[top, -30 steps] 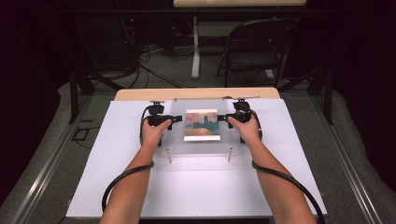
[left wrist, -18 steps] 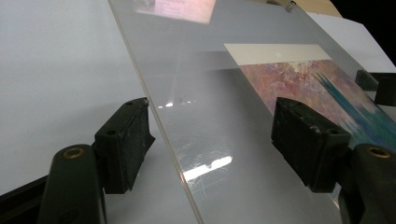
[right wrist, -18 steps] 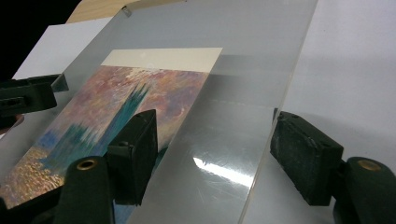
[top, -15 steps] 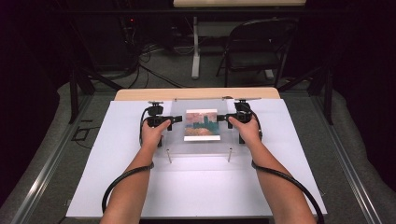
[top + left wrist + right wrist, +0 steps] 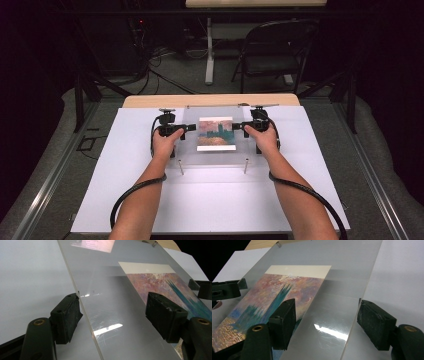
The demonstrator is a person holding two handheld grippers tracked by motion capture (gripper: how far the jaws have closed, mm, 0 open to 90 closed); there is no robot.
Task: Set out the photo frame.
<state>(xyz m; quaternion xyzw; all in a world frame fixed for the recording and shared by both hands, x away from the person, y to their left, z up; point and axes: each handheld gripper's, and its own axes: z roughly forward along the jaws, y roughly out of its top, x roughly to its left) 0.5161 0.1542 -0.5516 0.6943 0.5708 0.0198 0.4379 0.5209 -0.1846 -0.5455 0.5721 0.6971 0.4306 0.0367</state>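
A clear acrylic sheet (image 5: pixel 215 152) rests on short metal posts (image 5: pixel 181 167) over the white board. A painted picture (image 5: pixel 216 133) of pink sky and teal towers lies under its middle. My left gripper (image 5: pixel 189 128) is at the sheet's left edge, and my right gripper (image 5: pixel 239 126) is at its right edge. In the left gripper view, the gripper (image 5: pixel 113 298) is open with its jaws straddling the edge of the sheet (image 5: pixel 107 270). In the right gripper view, that gripper (image 5: pixel 327 303) is also open astride the edge of the sheet (image 5: pixel 347 272), beside the picture (image 5: pixel 287 287).
The white board (image 5: pixel 125 170) covers a wooden table (image 5: pixel 150 101). A folding chair (image 5: pixel 275 50) and floor cables (image 5: pixel 165 60) lie beyond the far edge. Metal rails (image 5: pixel 55 170) run along both sides. Black cables trail back along both forearms.
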